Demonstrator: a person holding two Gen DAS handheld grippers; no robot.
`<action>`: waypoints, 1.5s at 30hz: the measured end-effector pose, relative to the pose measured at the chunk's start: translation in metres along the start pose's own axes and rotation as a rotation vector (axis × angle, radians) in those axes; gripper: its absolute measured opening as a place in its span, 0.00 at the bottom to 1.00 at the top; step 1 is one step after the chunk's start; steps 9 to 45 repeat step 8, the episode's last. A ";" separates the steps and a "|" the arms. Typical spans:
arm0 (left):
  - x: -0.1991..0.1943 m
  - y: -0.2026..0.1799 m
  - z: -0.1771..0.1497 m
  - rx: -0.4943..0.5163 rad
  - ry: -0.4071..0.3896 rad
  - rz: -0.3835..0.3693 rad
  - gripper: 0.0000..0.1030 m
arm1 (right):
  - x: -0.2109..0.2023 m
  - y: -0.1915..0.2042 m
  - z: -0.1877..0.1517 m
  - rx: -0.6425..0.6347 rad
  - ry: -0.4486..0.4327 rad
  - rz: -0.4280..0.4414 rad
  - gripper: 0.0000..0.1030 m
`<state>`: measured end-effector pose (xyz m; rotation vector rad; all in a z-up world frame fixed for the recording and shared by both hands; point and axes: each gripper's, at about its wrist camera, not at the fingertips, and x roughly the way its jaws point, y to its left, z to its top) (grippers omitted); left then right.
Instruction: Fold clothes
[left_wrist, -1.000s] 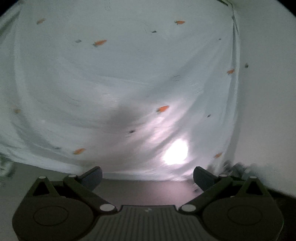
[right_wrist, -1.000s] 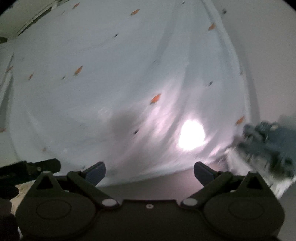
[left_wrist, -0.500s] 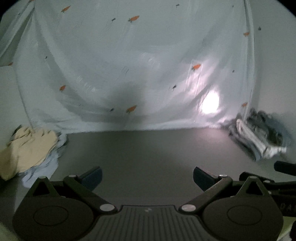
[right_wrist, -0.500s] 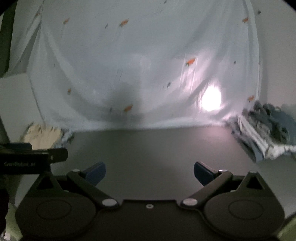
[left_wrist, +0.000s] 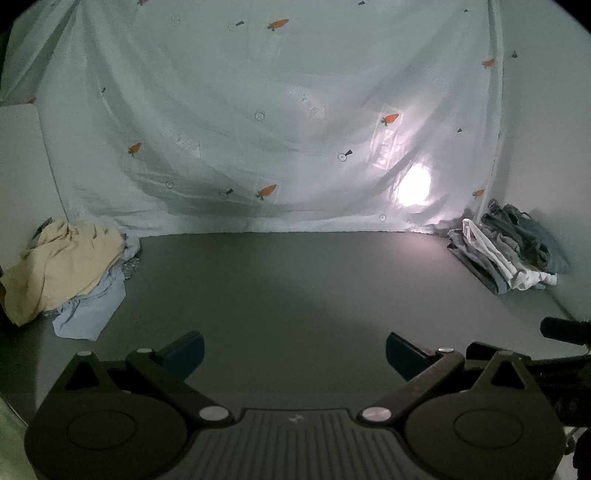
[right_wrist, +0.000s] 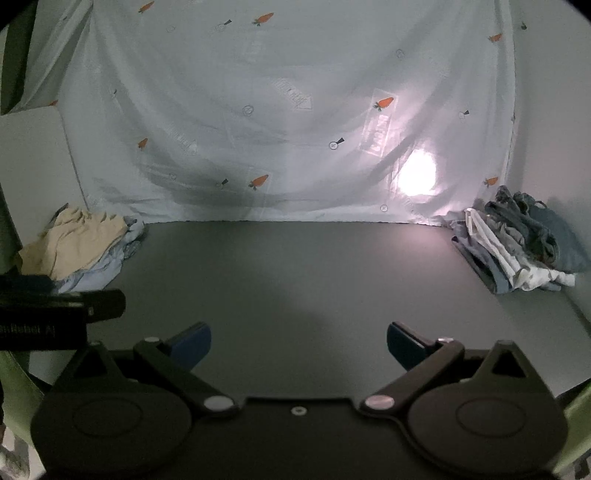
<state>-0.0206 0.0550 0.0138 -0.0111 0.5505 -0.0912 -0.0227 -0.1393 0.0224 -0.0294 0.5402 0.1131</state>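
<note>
A loose heap of clothes (left_wrist: 62, 266) (right_wrist: 81, 245), beige on top of pale blue, lies at the far left of the dark grey table (left_wrist: 295, 280) (right_wrist: 295, 273). A stack of folded garments (left_wrist: 506, 247) (right_wrist: 517, 247), blue, grey and white, sits at the far right. My left gripper (left_wrist: 294, 352) hovers open over the table's near part, nothing between its blue-padded fingers. My right gripper (right_wrist: 298, 345) is open too and holds nothing. Each gripper's body shows at the edge of the other's view.
A pale sheet printed with small carrots (left_wrist: 280, 122) (right_wrist: 288, 110) hangs as a backdrop along the table's far edge, with a bright light spot (left_wrist: 413, 186) behind it. White walls stand at left and right.
Both views have pulled back and tilted down from the sheet; the table and both clothes piles have come into sight. Both grippers stay open.
</note>
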 end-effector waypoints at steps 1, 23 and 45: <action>0.000 0.001 0.000 -0.003 0.003 0.000 1.00 | -0.001 0.001 -0.001 -0.002 0.000 -0.003 1.00; -0.005 0.005 -0.001 -0.017 0.001 0.001 1.00 | -0.003 0.003 0.000 -0.008 -0.010 -0.009 1.00; -0.005 0.005 -0.001 -0.017 0.001 0.001 1.00 | -0.003 0.003 0.000 -0.008 -0.010 -0.009 1.00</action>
